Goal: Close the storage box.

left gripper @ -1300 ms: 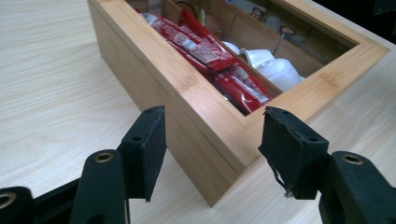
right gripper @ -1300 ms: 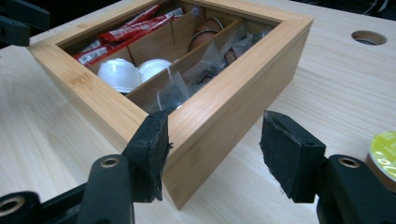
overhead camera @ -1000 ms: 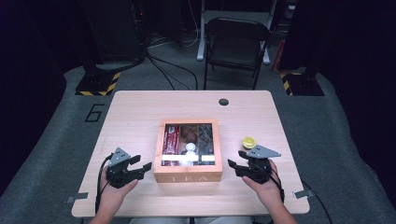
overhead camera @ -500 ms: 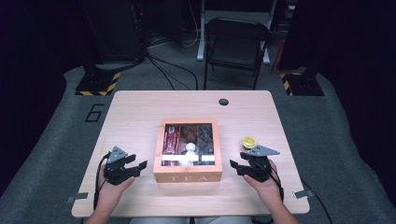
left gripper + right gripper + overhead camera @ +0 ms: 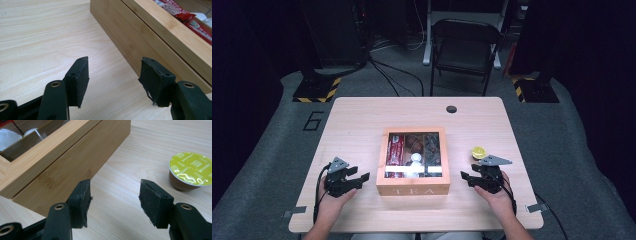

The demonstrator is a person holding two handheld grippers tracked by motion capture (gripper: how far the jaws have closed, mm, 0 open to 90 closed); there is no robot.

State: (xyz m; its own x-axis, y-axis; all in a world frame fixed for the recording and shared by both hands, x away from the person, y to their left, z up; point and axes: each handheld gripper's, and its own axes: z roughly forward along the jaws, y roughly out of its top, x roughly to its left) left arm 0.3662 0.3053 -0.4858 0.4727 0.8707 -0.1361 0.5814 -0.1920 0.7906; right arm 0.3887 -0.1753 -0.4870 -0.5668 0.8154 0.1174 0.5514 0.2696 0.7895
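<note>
Both grippers sit half open, gripping nothing: left gripper (image 5: 362, 178) just left of the tea box (image 5: 413, 188), right gripper (image 5: 466, 177) between box and coffee pod (image 5: 478, 152).

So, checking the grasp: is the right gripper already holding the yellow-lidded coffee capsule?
No, the right gripper is open and empty; the capsule sits on the table beside it.

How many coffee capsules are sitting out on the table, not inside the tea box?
1. A coffee capsule with a yellow-green foil lid stands on the table to the right of the tea box, just beyond the right gripper. Others may lie inside the box.
</note>
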